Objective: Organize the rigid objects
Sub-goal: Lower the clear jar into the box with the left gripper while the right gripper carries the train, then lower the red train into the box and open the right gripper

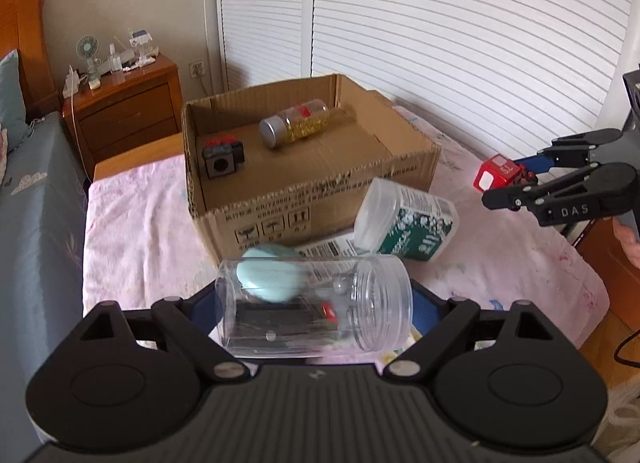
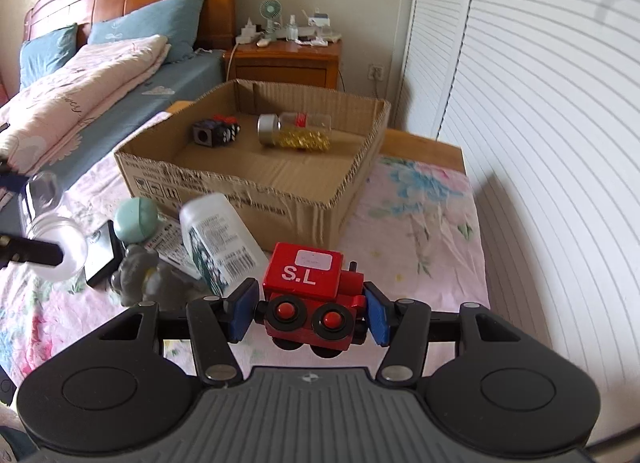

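Red toy train [image 2: 308, 295], lower middle of the right wrist view: white letters "S.L" on its top, below a white sticker whose print is too small to read.
Right tongs [image 1: 496, 193], right edge of the left wrist view: "DAS" in pale letters on the black body.
Cardboard box [image 1: 280, 215], front wall: a row of printed handling pictograms, among them two upward arrows; the line of characters above is blurred.
White bottle [image 2: 220, 243]: barcode and a green label, unreadable.

We see our two black grippers [image 1: 314, 303] [image 2: 306, 315] with blue finger pads [image 2: 240, 313], silver screws and ribbed grey bodies, one lettered "DAS".
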`<action>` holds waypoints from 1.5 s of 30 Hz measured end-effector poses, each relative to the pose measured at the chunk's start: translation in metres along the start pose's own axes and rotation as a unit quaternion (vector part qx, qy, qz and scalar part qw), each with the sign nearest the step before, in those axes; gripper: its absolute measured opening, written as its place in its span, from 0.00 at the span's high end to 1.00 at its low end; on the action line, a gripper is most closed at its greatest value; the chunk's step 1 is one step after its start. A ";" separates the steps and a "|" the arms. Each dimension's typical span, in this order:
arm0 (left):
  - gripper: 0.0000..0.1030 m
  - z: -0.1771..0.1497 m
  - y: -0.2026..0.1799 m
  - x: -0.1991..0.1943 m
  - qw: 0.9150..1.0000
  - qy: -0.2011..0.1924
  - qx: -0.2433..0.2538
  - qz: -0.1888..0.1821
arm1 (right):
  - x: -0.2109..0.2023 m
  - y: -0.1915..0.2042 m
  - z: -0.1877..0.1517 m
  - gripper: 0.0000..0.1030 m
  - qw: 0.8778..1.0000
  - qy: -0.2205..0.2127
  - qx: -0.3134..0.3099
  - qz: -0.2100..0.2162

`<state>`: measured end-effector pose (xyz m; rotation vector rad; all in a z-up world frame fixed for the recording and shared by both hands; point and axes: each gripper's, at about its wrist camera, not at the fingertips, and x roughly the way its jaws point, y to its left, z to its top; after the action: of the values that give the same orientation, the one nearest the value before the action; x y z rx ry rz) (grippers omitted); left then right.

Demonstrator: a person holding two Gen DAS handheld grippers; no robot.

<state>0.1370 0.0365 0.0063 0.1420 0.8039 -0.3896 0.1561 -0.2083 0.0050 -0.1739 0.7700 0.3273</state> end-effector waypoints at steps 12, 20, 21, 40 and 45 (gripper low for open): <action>0.12 0.084 0.016 0.046 0.999 -0.024 0.021 0.033 | -0.012 0.000 0.034 0.41 0.999 -0.038 -0.014 0.001; 0.03 0.082 0.021 0.062 0.998 -0.037 0.020 0.053 | -0.009 0.004 0.041 0.41 0.999 -0.037 -0.018 0.008; 0.03 0.079 0.021 0.060 0.998 -0.039 0.018 0.054 | -0.009 0.005 0.042 0.41 0.999 -0.037 -0.019 0.009; 0.02 -0.007 0.022 0.012 0.993 -0.047 -0.088 0.058 | 0.020 0.019 0.079 0.41 0.999 -0.019 -0.011 0.027; 0.02 -0.022 0.025 0.002 0.993 -0.048 -0.081 0.071 | 0.037 0.023 0.096 0.41 1.000 -0.008 -0.008 0.020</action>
<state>0.1332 0.0647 -0.0111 0.0280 0.7232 -0.1948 0.2354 -0.1526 0.0461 -0.1709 0.7569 0.3732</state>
